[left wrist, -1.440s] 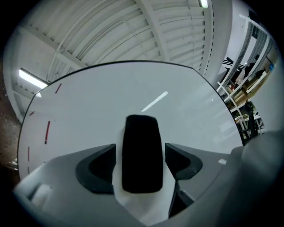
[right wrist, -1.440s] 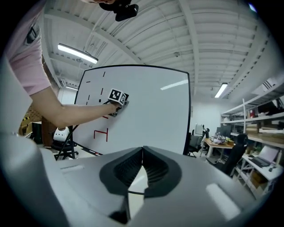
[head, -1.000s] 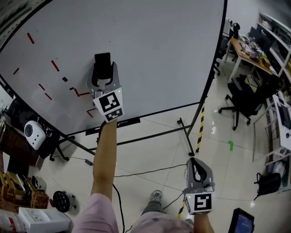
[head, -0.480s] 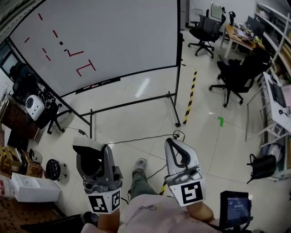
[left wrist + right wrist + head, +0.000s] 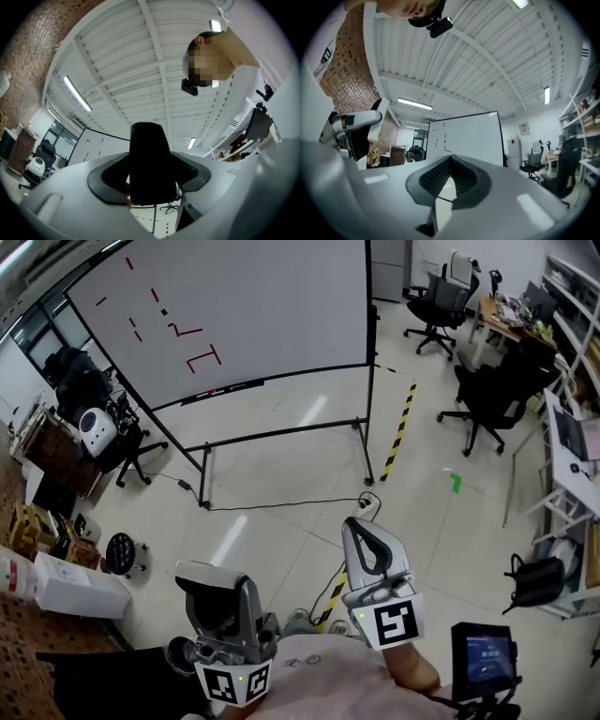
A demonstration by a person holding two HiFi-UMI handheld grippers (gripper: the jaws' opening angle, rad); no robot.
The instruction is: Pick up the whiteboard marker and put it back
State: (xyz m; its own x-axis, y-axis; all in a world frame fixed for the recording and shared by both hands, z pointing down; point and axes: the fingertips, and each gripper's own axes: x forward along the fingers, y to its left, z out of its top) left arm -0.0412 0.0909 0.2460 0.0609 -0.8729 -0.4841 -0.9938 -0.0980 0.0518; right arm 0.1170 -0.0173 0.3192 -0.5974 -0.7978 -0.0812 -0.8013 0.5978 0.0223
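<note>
Both tongs pulled back toward you, big white whiteboard (image 5: 272, 306) now well ahead: left tongs (image 5: 208, 574) pinch a black oblong block (image 5: 149, 164), right tongs (image 5: 362, 527) pressed together, empty; put-back looks unfinished.

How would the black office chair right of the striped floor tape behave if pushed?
The black office chair would probably roll: its star base stands on a smooth, glossy floor. A shove high on its tall back might rock it, though the wide-spread legs should resist tipping.
</note>
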